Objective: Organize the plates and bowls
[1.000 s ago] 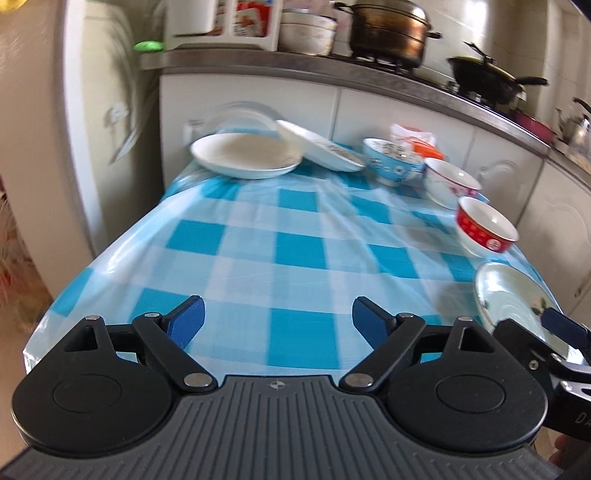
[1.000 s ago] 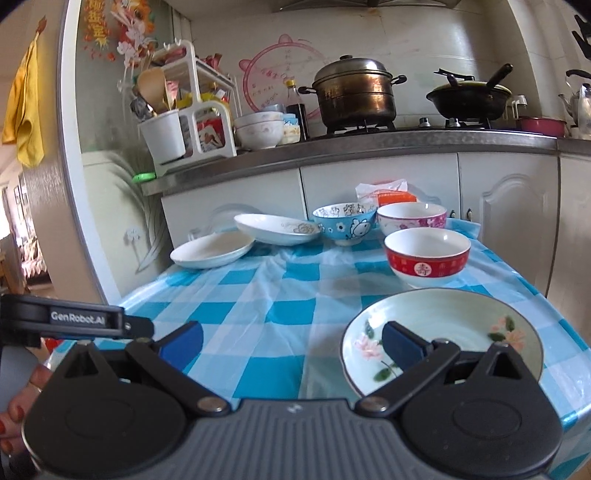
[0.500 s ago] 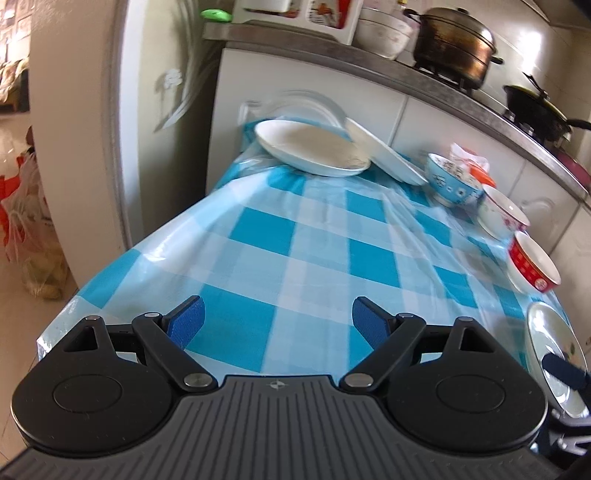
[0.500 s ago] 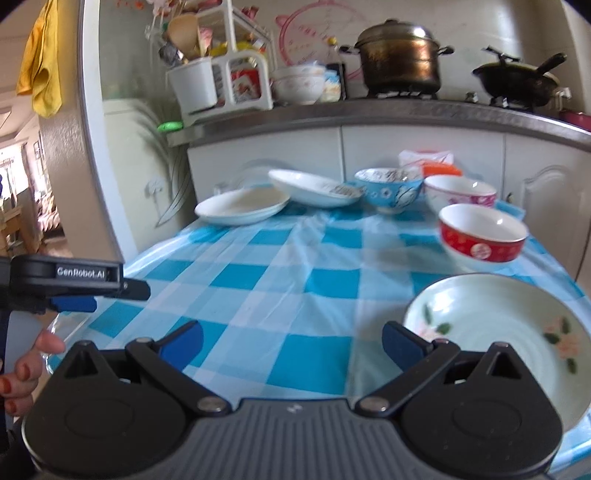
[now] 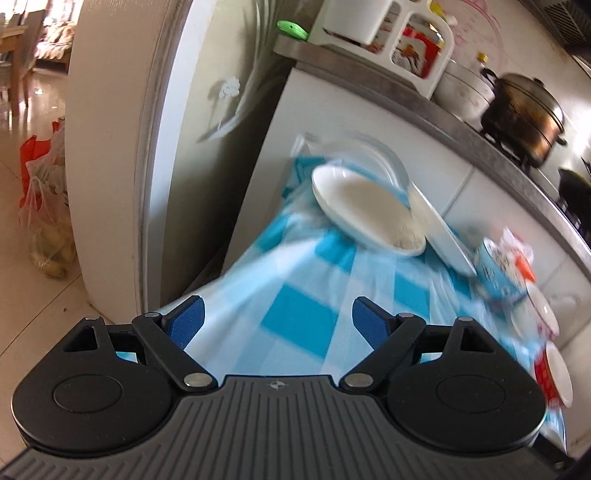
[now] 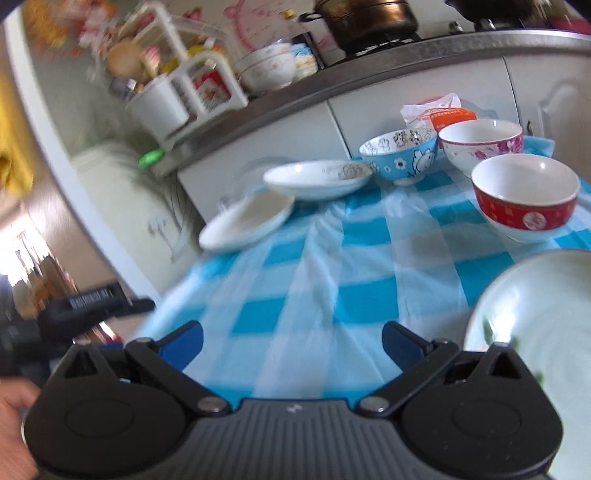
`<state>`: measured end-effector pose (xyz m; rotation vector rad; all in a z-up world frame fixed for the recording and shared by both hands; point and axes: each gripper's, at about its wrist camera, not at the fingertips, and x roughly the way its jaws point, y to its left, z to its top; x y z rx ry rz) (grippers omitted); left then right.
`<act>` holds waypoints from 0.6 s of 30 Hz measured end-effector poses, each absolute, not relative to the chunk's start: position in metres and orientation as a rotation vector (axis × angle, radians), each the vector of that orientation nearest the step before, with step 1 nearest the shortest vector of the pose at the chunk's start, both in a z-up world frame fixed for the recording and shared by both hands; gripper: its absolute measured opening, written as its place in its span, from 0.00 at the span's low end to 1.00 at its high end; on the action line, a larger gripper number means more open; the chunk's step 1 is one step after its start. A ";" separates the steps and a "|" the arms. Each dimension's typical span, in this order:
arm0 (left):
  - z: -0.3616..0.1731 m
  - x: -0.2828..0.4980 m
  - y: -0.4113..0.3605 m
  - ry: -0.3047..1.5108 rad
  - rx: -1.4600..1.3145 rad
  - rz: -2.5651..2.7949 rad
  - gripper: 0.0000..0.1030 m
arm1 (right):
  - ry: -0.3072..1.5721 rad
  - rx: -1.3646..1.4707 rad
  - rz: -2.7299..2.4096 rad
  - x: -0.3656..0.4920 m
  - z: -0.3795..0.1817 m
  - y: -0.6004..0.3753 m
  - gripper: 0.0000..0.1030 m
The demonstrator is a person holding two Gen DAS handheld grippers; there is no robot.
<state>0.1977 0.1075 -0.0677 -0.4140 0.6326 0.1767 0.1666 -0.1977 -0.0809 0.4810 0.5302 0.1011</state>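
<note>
On the blue checked table (image 6: 321,266) stand two white plates: a plain one (image 6: 247,221) (image 5: 365,210) at the far left and a patterned one (image 6: 317,179) behind it. A blue bowl (image 6: 400,153), a white-and-pink bowl (image 6: 482,142) and a red bowl (image 6: 524,195) stand along the right. A floral plate (image 6: 532,332) lies at the near right. My left gripper (image 5: 275,319) is open and empty over the table's near left corner. My right gripper (image 6: 291,341) is open and empty, just left of the floral plate.
A white cabinet and steel counter (image 6: 406,55) run behind the table, with a utensil rack (image 6: 173,96), stacked bowls (image 6: 266,70) and a pot (image 6: 369,18). A white wall corner (image 5: 110,147) stands left of the table. Bags (image 5: 40,199) lie on the floor.
Both views swung left and tilted, with motion blur. The left gripper moved toward the table's left corner. The right gripper moved closer over the table. Both stayed open.
</note>
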 end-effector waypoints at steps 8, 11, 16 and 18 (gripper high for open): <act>-0.071 0.238 0.118 0.581 -0.554 0.243 1.00 | 0.466 0.571 0.140 0.223 -0.073 -0.211 0.96; -0.077 0.243 0.119 0.576 -0.540 0.273 1.00 | 0.463 0.537 0.196 0.248 -0.073 -0.202 0.91; -0.079 0.251 0.124 0.556 -0.529 0.288 1.00 | 0.496 0.514 0.282 0.291 -0.077 -0.179 0.79; -0.078 0.254 0.124 0.544 -0.504 0.294 1.00 | 0.510 0.527 0.295 0.308 -0.081 -0.173 0.70</act>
